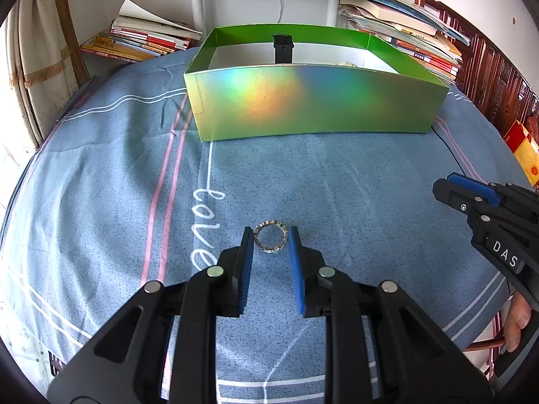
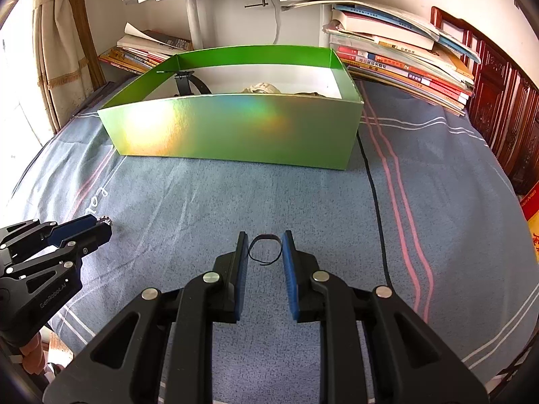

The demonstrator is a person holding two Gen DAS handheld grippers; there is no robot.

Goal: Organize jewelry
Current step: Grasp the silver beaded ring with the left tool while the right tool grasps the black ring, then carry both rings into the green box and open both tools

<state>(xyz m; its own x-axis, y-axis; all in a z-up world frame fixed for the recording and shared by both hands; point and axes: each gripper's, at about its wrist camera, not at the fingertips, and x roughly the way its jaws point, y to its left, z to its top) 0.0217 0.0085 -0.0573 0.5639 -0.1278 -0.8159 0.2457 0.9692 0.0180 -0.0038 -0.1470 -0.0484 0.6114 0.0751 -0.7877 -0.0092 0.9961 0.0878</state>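
My left gripper (image 1: pixel 270 235) is shut on a silver studded ring (image 1: pixel 269 225), its blue pads pressing both sides just above the blue bedsheet (image 1: pixel 101 175). From the right wrist view, that ring (image 2: pixel 105 219) pokes out at the left gripper's tip (image 2: pixel 107 225). My right gripper (image 2: pixel 265 237) is shut on a thin black band loop (image 2: pixel 266 235). It also shows at the right edge (image 1: pixel 441 185) of the left wrist view, where its load is hidden. The shiny green open box (image 1: pixel 303 101) (image 2: pixel 235 128) stands beyond both grippers.
Inside the box are a black stand (image 2: pixel 183 84) and pale jewelry pieces (image 2: pixel 261 88). Book stacks (image 2: pixel 404 57) (image 1: pixel 141 40) lie behind the box on both sides. A black cord (image 2: pixel 374 195) runs down the sheet on the right. A white desk leg (image 2: pixel 193 23) rises behind.
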